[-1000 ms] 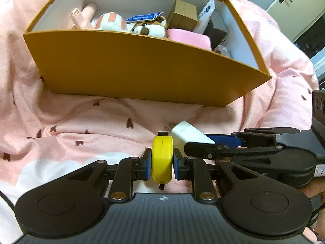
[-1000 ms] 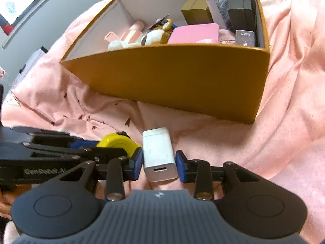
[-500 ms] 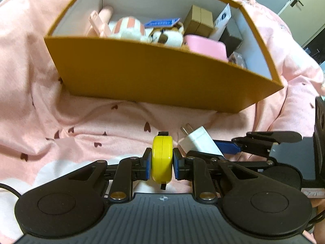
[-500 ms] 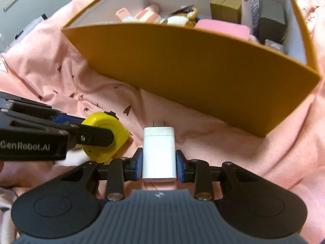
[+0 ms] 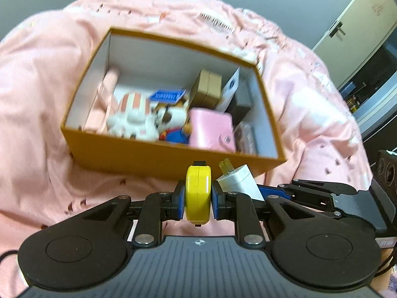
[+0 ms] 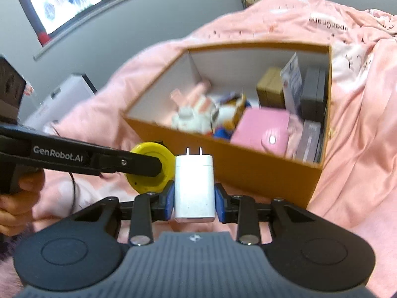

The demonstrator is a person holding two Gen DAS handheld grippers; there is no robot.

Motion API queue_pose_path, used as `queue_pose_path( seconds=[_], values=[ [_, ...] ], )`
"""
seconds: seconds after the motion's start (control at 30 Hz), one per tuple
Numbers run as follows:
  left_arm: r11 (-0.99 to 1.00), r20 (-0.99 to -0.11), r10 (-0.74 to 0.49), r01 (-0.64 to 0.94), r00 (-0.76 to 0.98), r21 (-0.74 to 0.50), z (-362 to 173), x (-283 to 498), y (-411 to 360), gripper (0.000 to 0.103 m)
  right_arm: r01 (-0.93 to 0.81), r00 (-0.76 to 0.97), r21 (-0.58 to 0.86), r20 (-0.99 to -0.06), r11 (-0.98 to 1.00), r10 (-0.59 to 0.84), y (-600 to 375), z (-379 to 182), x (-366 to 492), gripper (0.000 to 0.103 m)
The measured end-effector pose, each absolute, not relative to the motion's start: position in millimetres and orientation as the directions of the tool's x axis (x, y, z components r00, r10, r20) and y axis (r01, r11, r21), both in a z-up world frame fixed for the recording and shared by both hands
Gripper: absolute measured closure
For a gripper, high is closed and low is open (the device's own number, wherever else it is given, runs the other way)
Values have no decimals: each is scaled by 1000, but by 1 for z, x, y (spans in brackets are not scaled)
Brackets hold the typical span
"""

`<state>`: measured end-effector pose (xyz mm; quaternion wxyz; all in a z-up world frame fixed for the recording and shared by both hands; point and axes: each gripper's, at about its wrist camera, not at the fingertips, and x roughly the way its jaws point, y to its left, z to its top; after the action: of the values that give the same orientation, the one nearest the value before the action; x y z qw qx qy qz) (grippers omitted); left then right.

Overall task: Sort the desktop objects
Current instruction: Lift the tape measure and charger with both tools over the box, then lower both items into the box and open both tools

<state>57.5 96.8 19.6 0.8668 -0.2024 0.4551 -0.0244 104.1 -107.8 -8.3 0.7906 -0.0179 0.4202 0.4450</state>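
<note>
My left gripper [image 5: 198, 198] is shut on a round yellow tape measure [image 5: 198, 193], held on edge in the air before the box. My right gripper [image 6: 194, 198] is shut on a white plug-in charger [image 6: 194, 186], prongs pointing away. The two held things hang side by side; the charger [image 5: 238, 182] shows right of the tape measure, and the tape measure [image 6: 148, 171] shows left of the charger. Ahead stands an open orange cardboard box [image 5: 173, 159] holding plush toys, a pink wallet [image 5: 211, 131], brown and dark small boxes.
A rumpled pink blanket [image 5: 37, 99] covers the whole surface around the box [image 6: 260, 171]. A person's hand [image 6: 15, 198] grips the left tool at the left edge. Behind are a grey wall, a screen [image 6: 69, 2] and cabinet doors [image 5: 359, 24].
Both grippers have risen with their loads off the blanket, so the inside of the box now shows from above. The right jaws closed onto the charger and lifted it.
</note>
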Motion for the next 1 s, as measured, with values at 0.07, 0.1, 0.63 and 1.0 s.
queue_pose_path(
  seconds=[0.07,0.1,0.63,1.0],
  values=[
    [917,-766,-225,-137,602,-376,30,60,99,80,-710,243,384,-653,590,718,-112,2,108,68],
    [917,-761,-220,-136,610,-374,34,61,99,80,-709,243,398,-638,583,731,-113,7,111,68],
    [951,-711,-116,-128,694,-281,71,123,127,80,-699,301,380,-612,606,731,-85,46,193,68],
    [931,-745,-77,-220,663,-291,36,193,176,80,-731,269,298,-700,613,662,-4,26,253,68]
  ],
)
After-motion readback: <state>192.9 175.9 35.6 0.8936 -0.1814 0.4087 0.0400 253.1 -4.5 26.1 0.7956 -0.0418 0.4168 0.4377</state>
